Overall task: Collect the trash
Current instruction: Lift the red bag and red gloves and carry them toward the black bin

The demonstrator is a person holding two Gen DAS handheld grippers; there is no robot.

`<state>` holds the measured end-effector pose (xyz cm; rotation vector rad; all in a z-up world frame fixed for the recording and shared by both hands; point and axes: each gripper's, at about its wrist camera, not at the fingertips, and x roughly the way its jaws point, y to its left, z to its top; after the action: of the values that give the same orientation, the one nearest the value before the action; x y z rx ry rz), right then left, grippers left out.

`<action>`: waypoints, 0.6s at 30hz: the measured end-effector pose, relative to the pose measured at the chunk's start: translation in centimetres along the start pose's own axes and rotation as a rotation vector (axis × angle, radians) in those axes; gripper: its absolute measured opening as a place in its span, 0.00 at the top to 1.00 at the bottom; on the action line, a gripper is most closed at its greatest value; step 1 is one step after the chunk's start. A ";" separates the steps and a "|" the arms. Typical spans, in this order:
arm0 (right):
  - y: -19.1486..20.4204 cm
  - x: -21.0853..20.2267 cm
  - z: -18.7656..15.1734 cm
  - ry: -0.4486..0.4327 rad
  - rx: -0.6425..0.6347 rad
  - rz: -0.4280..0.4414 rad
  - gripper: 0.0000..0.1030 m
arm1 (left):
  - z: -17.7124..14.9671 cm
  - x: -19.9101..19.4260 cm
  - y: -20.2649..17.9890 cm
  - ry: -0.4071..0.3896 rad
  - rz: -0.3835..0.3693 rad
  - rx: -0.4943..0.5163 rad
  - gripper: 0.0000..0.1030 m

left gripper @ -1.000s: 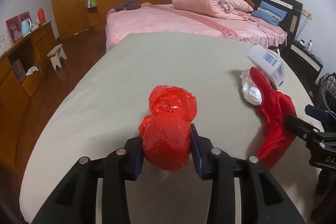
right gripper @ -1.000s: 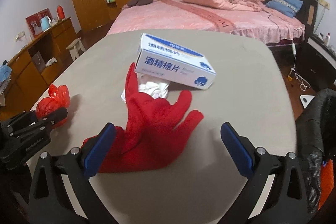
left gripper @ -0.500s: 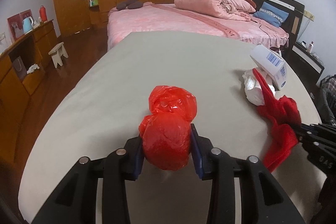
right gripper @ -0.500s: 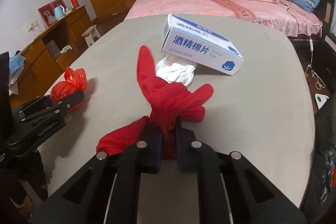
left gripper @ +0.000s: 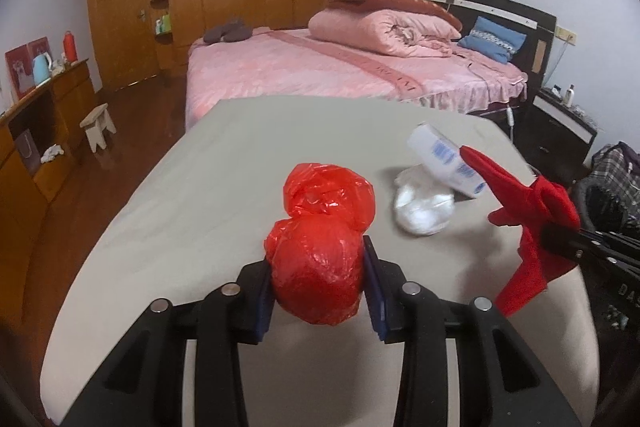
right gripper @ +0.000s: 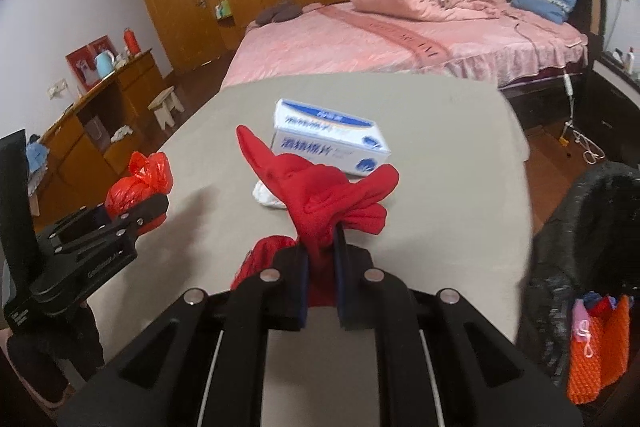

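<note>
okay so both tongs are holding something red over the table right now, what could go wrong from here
1. The right tongs pinch the red glove only at a bunched fold; most of it hangs free, so it may slip out on the way to the black trash bag.
2. The glove's loose fingers hang close to the white box and the crumpled white tissue, and could drag them.
3. The left tongs squeeze a slick red plastic bag, which could pop out.
</note>
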<state>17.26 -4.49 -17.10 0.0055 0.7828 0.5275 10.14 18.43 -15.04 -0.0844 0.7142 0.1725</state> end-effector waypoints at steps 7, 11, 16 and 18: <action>-1.6 -2.2 0.5 -0.048 0.026 -0.036 0.91 | 1.3 -1.8 -3.0 -0.041 -0.043 0.025 0.63; -2.5 -3.7 0.9 -0.080 0.038 -0.054 0.91 | 2.1 -2.8 -5.0 -0.062 -0.074 0.047 0.63; -4.1 -6.1 1.6 -0.131 0.058 -0.077 0.91 | 3.0 -3.7 -7.4 -0.084 -0.112 0.068 0.63; -4.9 -7.2 1.8 -0.147 0.069 -0.091 0.91 | 3.2 -4.0 -8.4 -0.093 -0.127 0.081 0.63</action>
<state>16.44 -11.74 -11.96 0.0714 0.6539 0.4088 10.81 10.09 -9.86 -0.0438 0.6205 0.0253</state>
